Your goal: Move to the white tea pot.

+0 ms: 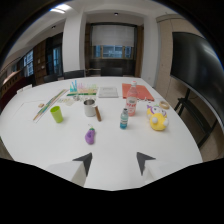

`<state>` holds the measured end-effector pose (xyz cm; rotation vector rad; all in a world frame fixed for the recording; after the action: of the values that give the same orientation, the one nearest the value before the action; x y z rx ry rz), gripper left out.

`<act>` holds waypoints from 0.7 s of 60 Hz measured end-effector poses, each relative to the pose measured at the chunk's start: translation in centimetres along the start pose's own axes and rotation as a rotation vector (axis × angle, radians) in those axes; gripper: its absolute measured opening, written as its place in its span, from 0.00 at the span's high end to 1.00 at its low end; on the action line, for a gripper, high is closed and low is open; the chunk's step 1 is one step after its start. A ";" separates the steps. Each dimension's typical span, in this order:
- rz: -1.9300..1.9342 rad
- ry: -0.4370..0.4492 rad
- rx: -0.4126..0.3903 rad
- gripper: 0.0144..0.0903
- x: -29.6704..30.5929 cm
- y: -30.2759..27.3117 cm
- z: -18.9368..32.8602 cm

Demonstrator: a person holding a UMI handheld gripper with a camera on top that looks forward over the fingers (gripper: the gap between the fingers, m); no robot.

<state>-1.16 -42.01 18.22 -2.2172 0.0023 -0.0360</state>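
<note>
— What is the tool (114, 162) doing?

— It is hovering low over the near edge of the white table (115, 145), its two fingers (84, 162) spread apart and gripping nothing.

— And the white tea pot?

— I cannot tell which object it is; nothing clearly white and pot-shaped is showing. A purple toy (89, 135) is lying just ahead of the fingers. Beyond it, a green cup (57, 113), a metal cup (89, 107), a small blue bottle (123, 118), a taller clear bottle (131, 99) and a yellow toy (158, 120) are standing further along.
</note>
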 end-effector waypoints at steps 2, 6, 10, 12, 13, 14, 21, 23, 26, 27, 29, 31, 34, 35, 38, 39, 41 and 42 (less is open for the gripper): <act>0.003 0.001 -0.002 0.07 -0.2 0.2 -0.1; -0.005 0.007 -0.013 0.08 -1.0 0.9 -1.0; -0.003 0.017 -0.021 0.08 -2.4 1.9 -2.3; -0.002 0.020 -0.024 0.08 -3.1 2.3 -2.7; -0.002 0.023 -0.026 0.08 -3.5 2.4 -2.9; -0.004 0.026 -0.028 0.08 -3.9 2.6 -2.8; 0.001 0.028 -0.023 0.07 -7.4 2.8 -3.4; 0.004 0.024 -0.016 0.07 -8.6 2.4 -3.2; 0.000 0.019 -0.011 0.06 -9.9 1.8 -3.0; -0.002 0.020 -0.008 0.07 -10.3 1.6 -2.9; -0.005 0.022 0.003 0.06 -10.9 0.8 -2.3; -0.009 0.019 0.015 0.06 -11.4 0.0 -1.9; -0.013 0.016 0.026 0.07 -12.1 -1.1 -0.9; -0.013 0.016 0.029 0.07 -12.3 -1.5 -0.4; -0.015 0.012 0.035 0.07 -12.8 -2.7 1.2; -0.016 0.011 0.037 0.07 -12.9 -3.1 1.8; -0.020 0.012 0.041 0.06 -13.1 -3.9 3.1; -0.021 0.012 0.043 0.07 -13.2 -4.3 3.8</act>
<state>-14.32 -36.19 18.99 -2.1739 -0.0151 -0.0608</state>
